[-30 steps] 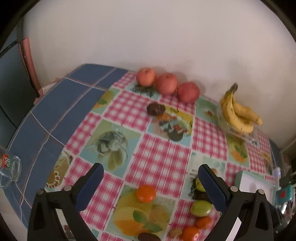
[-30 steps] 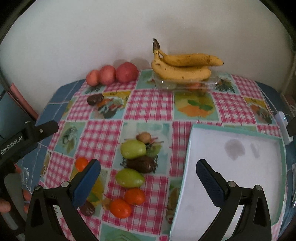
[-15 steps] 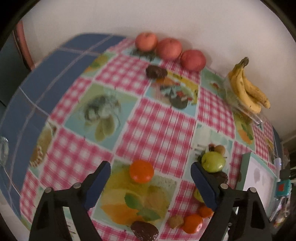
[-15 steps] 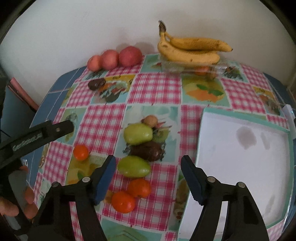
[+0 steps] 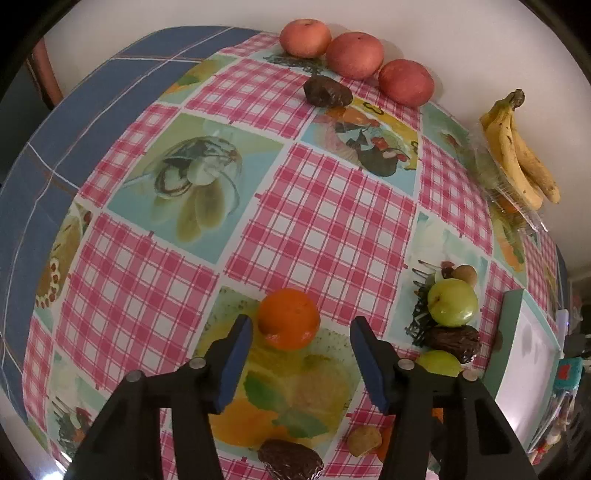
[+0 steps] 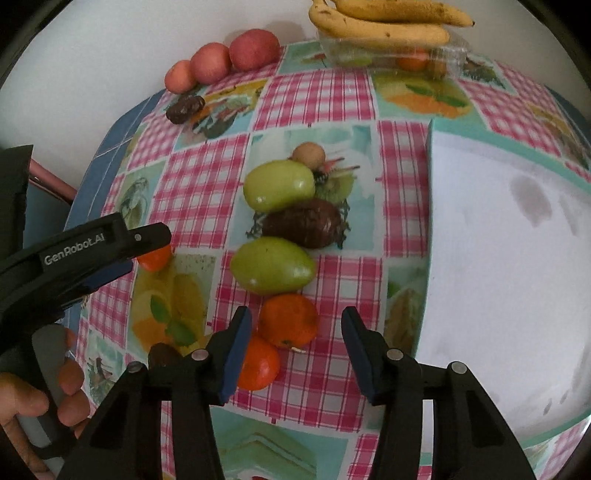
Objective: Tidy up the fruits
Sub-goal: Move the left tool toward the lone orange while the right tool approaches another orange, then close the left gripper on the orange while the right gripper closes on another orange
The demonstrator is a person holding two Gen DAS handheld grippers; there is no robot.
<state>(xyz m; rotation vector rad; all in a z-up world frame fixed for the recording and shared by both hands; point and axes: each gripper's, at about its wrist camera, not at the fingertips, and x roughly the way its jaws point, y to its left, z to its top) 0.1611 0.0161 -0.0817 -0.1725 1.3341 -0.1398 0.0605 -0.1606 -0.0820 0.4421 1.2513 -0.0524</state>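
My left gripper [image 5: 301,328] is open around a lone orange mandarin [image 5: 289,318] on the checked tablecloth; the fingers do not touch it. My right gripper [image 6: 296,323] is open around another mandarin [image 6: 289,319], with a second mandarin [image 6: 258,363] beside its left finger. A row of fruit lies beyond: two green mangoes [image 6: 272,270] [image 6: 279,185], a dark brown fruit [image 6: 304,222] and a small tan fruit [image 6: 308,155]. The left gripper also shows in the right wrist view [image 6: 147,243], over its mandarin.
A white tray with a teal rim [image 6: 430,206] lies right of the fruit row. Three red apples [image 5: 354,55] and a dark fruit [image 5: 328,92] sit at the back wall. Bananas [image 6: 388,26] rest on a clear plastic box. Another dark fruit [image 5: 290,461] lies near.
Both grippers moved down and forward toward the table and narrowed. The left one now brackets the lone mandarin; the right one brackets a mandarin at the near end of the fruit row.
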